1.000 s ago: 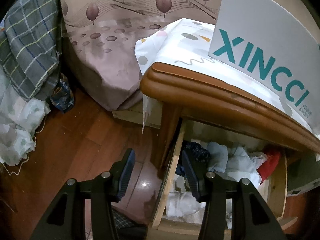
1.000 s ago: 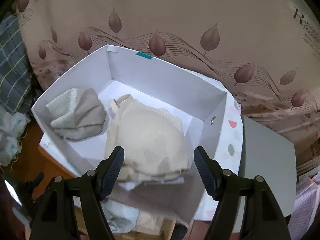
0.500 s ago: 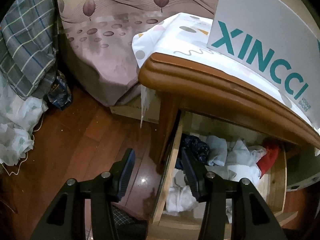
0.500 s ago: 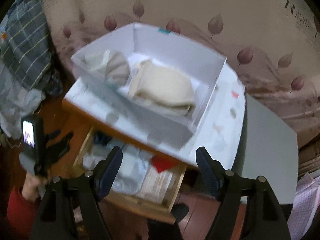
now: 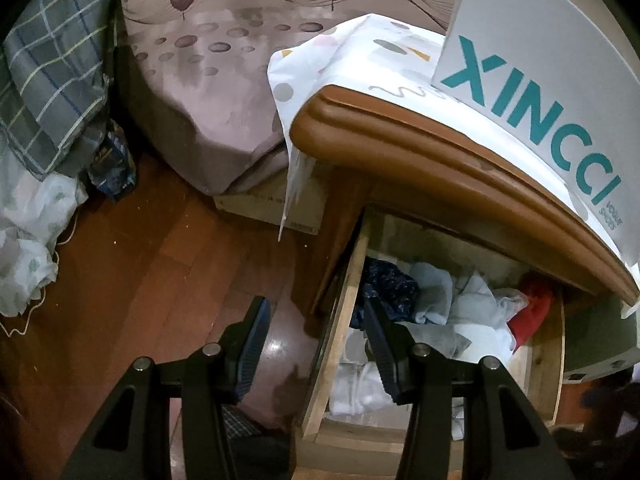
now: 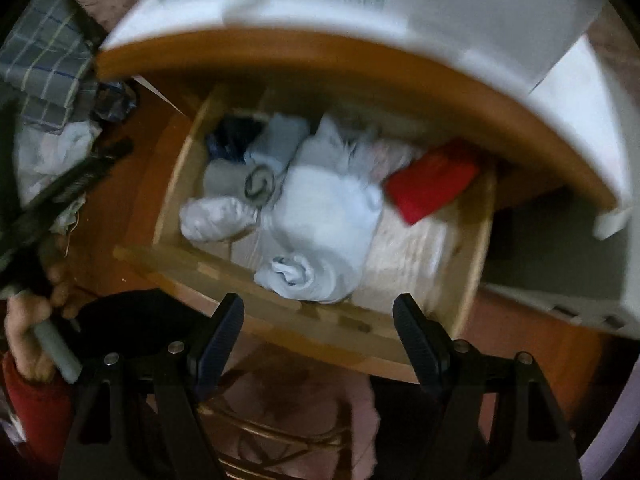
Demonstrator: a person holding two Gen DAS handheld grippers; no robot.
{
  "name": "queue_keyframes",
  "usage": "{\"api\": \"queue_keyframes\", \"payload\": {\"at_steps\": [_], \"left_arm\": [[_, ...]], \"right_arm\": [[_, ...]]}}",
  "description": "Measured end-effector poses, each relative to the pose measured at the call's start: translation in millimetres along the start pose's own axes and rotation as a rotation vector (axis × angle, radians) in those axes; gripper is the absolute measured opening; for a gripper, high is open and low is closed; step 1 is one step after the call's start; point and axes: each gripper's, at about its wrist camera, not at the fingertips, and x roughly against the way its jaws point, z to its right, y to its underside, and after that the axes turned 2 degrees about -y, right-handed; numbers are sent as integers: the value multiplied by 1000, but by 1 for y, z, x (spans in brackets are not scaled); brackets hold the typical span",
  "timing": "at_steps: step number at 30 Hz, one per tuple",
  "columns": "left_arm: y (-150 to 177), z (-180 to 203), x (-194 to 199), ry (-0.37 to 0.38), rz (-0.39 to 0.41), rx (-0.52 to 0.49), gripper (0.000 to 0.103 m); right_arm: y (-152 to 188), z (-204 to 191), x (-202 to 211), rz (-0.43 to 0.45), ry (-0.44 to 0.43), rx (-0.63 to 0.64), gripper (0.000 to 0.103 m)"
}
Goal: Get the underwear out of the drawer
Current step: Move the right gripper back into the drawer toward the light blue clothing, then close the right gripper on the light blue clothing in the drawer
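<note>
Left gripper (image 5: 316, 330) spread, empty, straddling the drawer's (image 5: 336, 340) left wall. Right gripper (image 6: 318, 320) spread, empty, above the drawer front; underwear lies heaped inside: pale blue roll (image 6: 320, 240), dark piece (image 6: 232, 136), red item (image 6: 432, 188). Risk: a finger catches the wooden rim, or the pinch drags up several tangled garments together. Right view motion-blurred; bench (image 5: 440, 168) overhang hides the drawer's back.

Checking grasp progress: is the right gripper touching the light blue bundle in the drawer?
Apart. Right wrist view: right gripper open over the drawer front, short of the light blue bundle.
</note>
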Motion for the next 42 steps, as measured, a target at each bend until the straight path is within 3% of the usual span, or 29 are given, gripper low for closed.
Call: {"api": "queue_keyframes", "payload": {"at_steps": [9,16,28,30,33,36,42], "left_arm": [[1,-2,-1,-6,-16,-8,50],[4,3,-5,-3,-36,-30,50],[10,21,-17,-10,-86,-105,50],[11,21,-20,-9,-96,-105,50],[12,22,-22,-12,-110,-111,50],[13,24,-23,-17,-109,-123,50],[15,31,-28,-10,-131,-147,50]], "right_arm": [[-14,4,-72,-107,-41,-143,78],[-21,4,-114,-171,5,-183,80],[-25,18,-138,-263,-43,-239,81],[-26,25,-138,-270,-50,-235,70],[-27,30,-133,-259,-54,-224,60],[-24,36,-126,-236,-39,-201,55],[-17,53,-111,-187,35,-168,53]]}}
